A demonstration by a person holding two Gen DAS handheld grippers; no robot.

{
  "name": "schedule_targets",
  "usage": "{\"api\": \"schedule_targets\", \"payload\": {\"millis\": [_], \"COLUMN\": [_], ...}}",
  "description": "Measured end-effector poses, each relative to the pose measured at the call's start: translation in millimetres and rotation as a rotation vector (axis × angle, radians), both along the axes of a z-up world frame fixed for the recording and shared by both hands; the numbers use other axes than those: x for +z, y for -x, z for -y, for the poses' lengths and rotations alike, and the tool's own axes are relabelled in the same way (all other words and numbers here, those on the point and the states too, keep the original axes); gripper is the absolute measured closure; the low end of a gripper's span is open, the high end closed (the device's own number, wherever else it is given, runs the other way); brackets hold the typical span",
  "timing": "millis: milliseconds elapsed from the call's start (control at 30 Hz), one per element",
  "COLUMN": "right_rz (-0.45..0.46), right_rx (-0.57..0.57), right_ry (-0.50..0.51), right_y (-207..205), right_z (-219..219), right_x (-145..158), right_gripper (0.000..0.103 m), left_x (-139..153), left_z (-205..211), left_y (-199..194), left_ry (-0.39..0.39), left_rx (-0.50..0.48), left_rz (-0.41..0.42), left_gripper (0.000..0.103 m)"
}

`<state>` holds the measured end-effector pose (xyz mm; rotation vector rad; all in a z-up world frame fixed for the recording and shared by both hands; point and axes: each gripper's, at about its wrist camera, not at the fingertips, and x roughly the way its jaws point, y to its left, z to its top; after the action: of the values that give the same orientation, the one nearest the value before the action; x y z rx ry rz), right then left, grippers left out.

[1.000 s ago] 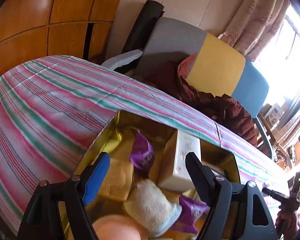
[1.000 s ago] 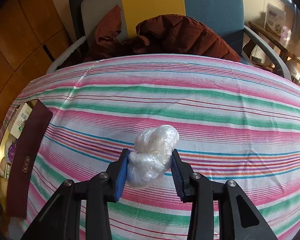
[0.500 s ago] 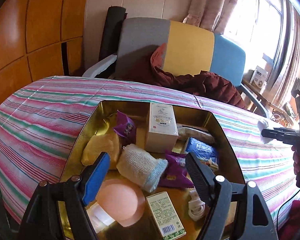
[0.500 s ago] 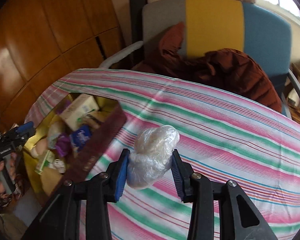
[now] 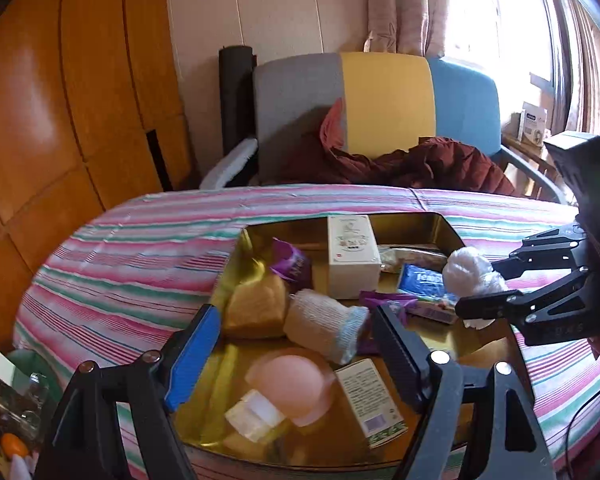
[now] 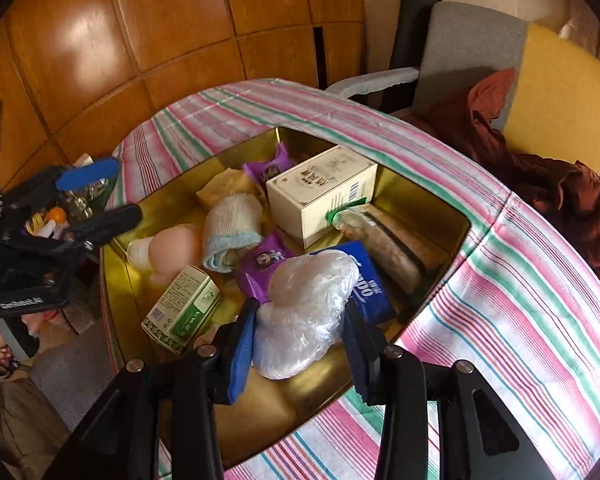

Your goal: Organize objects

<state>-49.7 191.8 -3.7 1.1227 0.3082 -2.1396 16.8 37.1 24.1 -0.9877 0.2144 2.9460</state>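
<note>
Crumpled clear plastic bag [image 6: 306, 312], clamped between the two pads of the right gripper [image 6: 300, 340] and held above the near right part of a gold tin box [image 6: 456, 220] that sits on a table with a pink, green and white striped cloth [image 6: 520, 300]. Beneath and beside the bag lie a blue tissue packet [image 6: 370, 292] and a purple snack wrapper [image 6: 260, 268]; farther in are a cream carton [image 6: 320, 196], a rolled white sock with a blue cuff [image 6: 230, 228], a pink rounded object [image 6: 172, 246] and a small green-and-white box [image 6: 184, 308]. Left gripper [image 5: 296, 346], jaws wide with nothing between them, hovers over the box's near left side. Behind the table stands a grey, yellow and blue chair [image 5: 388, 100] bearing a dark red jacket [image 5: 440, 164].
</note>
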Motion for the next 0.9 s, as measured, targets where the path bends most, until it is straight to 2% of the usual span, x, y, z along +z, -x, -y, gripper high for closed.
{"api": "schedule_targets", "payload": {"millis": [67,133,167,200,333,400,533,600,800,900], "right_rz": [0.025,0.037,0.038,0.032,0.025,0.026,0.032,0.031,0.019,-0.016], "right_rx": [0.012,0.004,-0.001,-0.009,-0.085,-0.144,-0.245,-0.282,-0.337,-0.388], "right_ry": [-0.003,-0.009,-0.01,-0.007,0.047,0.037,-0.006,-0.02,-0.007,-0.044], "right_y": [1.2,0.2,-0.9,-3.4,-13.8,-16.2,-26.0,-28.2,-38.9,-46.1], "right_z": [4.5,6.1,5.4,4.9,-0.3,1.7,7.3,10.9,23.4,29.3], "right_x": [-6.7,-11.0,-11.7,-11.3,-6.7,-5.7,-8.1,-8.8,-0.9,6.1], "right_gripper": [0.057,0.043,0.03,0.026,0.026,0.026,0.021,0.012,0.001,0.0], "left_x": [1.7,1.5,0.7,-0.4,-9.1,-13.4,-18.2,-18.3,-13.2,-7.1], "left_z": [0.8,2.2,3.3,4.4,10.7,13.2,17.5,23.2,35.7,40.9], "left_y": [-5.2,-8.3,-9.1,-9.6,-7.9,-4.7,1.3,-0.5,-7.2,-12.3], "left_ry": [0.029,0.045,0.046,0.042,-0.035,-0.07,-0.077,-0.097,-0.098,-0.084], "left_rx": [0.0,-0.003,-0.004,0.0,0.024,0.028,0.073,0.089,0.121,0.14], "left_rz": [-0.023,-0.025,-0.016,-0.001,0.093,0.141,0.222,0.223,0.212,0.191], "left_gripper": [0.024,0.024,0.024,0.024,0.024,0.024,0.024,0.024,0.024,0.024]}}
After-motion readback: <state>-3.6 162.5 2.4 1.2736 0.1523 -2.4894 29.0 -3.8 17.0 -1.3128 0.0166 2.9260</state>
